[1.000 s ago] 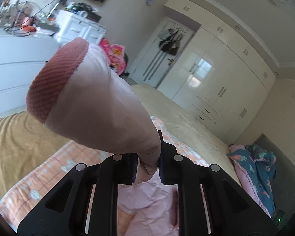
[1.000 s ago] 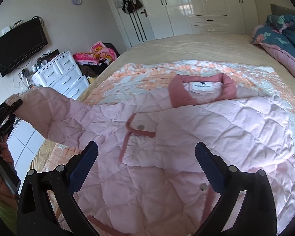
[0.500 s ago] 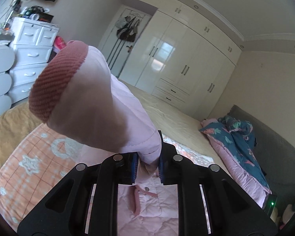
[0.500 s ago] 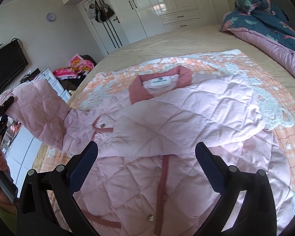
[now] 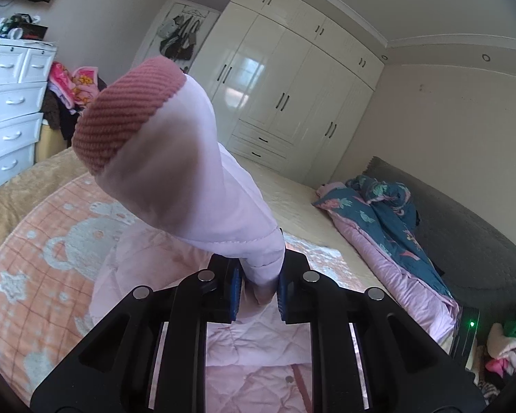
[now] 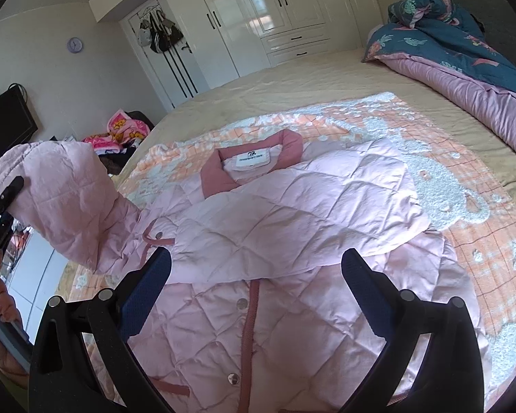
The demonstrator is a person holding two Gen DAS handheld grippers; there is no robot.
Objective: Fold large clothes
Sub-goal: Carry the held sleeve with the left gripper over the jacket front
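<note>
Left gripper [image 5: 258,290] is clamped on the near edge of the jacket's sleeve [image 5: 203,186], its blue pads pinching the quilted fabric so the sleeve stands up and away from the camera, ribbed cuff [image 5: 127,117] tipped toward 11 o'clock. Holding it by the fabric a little below the cuff keeps the sleeve's whole length hanging free of the bed, which, I judge, lets it be carried over the body and laid flat in one sweep.

Right gripper [image 6: 256,268] hovers over the jacket's front with its jaws wide apart and nothing between them; it seems placed there to steady or smooth the body once the sleeve comes across.

In the right wrist view the pink quilted jacket [image 6: 292,234] lies front-up on the orange patterned blanket [image 6: 464,206] spread over the bed [image 6: 292,82]. Its long axis runs from the collar [image 6: 254,158] at 12 o'clock down to the hem near the camera at 6 o'clock, along the snap placket. One sleeve already lies folded across the chest, running from 3 toward 9 o'clock. The lifted sleeve rises at 9 o'clock, off the jacket's side, so the second sleeve fold is not yet done.
</note>
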